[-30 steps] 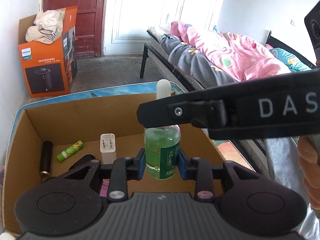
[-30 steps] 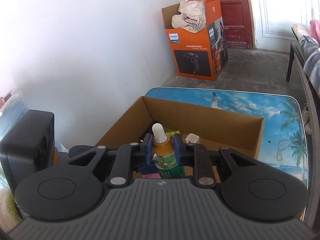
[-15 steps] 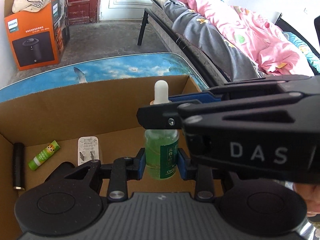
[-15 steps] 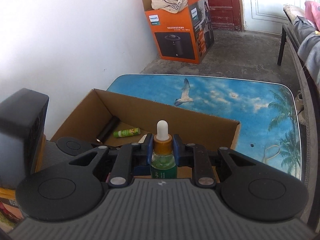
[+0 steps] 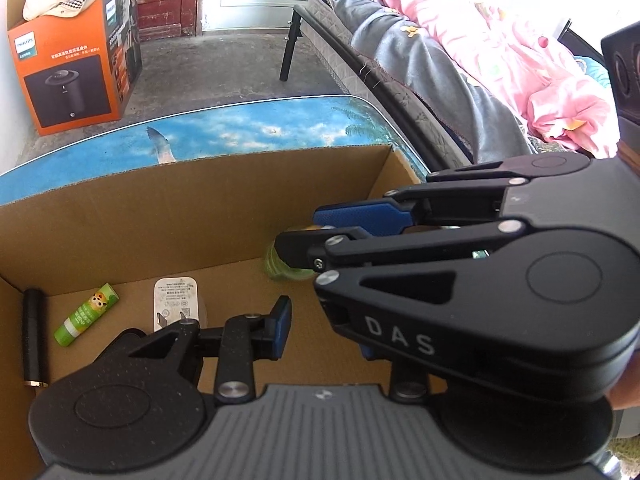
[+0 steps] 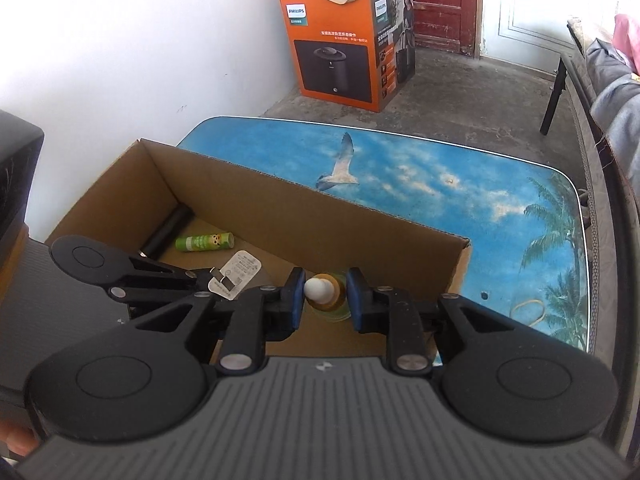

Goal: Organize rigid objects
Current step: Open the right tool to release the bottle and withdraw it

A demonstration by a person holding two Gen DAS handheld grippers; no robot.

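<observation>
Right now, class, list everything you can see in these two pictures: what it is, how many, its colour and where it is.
table: one, blue sky print, under the brown box
brown box: one, cardboard, open, on the table
bottle: one, green with white top, in the brown box
glue stick: one, green, lying in the brown box
tube: one, black, beside the glue stick
charger: one, white, on the box floor
orange box: one, on the floor by the wall
bed: one, pink and grey covers
left claw: black, open, empty
right claw: black, around the bottle neck, jaws opening
</observation>
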